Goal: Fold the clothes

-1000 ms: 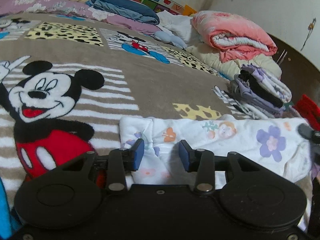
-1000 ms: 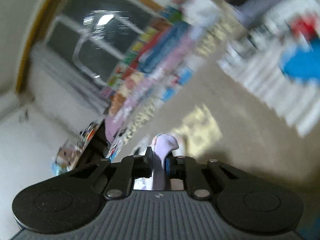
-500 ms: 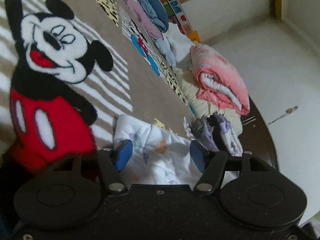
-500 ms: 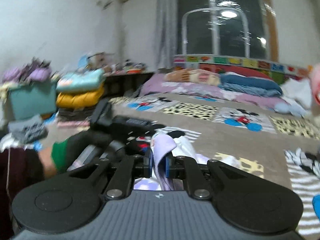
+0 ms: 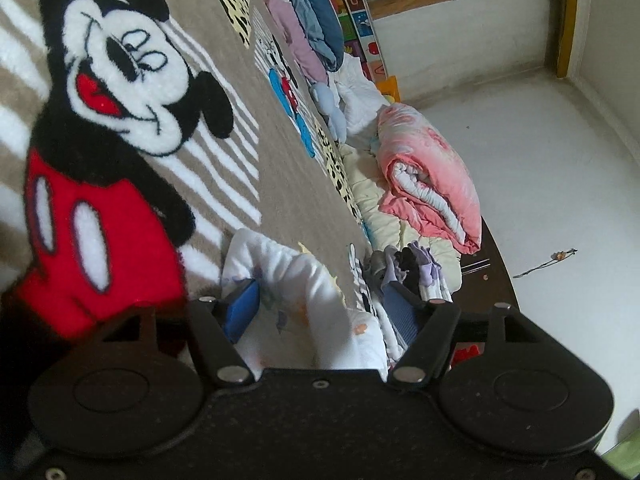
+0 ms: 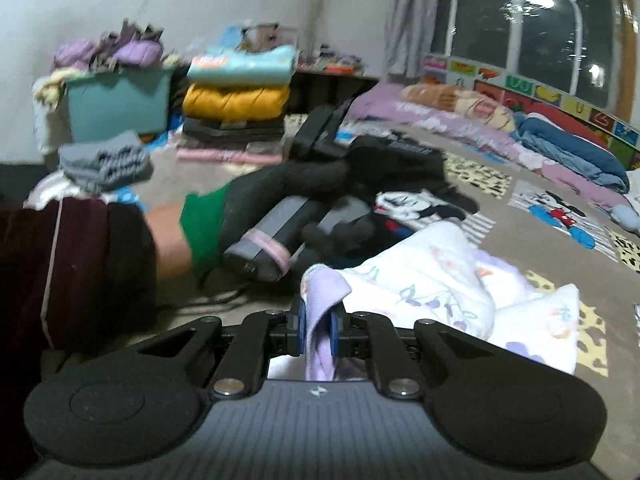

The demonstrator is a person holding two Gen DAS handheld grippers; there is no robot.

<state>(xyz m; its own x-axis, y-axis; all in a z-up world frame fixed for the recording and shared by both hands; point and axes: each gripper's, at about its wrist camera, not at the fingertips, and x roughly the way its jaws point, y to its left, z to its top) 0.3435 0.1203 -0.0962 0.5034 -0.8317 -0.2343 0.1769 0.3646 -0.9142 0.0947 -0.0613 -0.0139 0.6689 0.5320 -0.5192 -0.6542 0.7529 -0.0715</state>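
A white floral garment [image 5: 304,300] [image 6: 440,276] lies crumpled on the cartoon-mouse blanket [image 5: 280,148]. My left gripper [image 5: 320,308] is open, its blue pads spread wide over the cloth with nothing pinched. My right gripper [image 6: 316,328] is shut on the garment's lilac edge [image 6: 320,292], which stands up between the pads. In the right wrist view a gloved hand [image 6: 320,184] holds the left gripper's handle over the far end of the garment.
A pile of folded clothes [image 5: 416,272] sits at the bed's edge beside a rolled pink quilt [image 5: 428,184]. Bedding lies along the far side [image 6: 540,140]. A teal bin [image 6: 116,104] and stacked folded items [image 6: 236,96] stand at the left.
The left gripper has rolled and tilted, and its fingers have spread wider over the garment. The right gripper swung round to face the bed, still holding the lilac edge.
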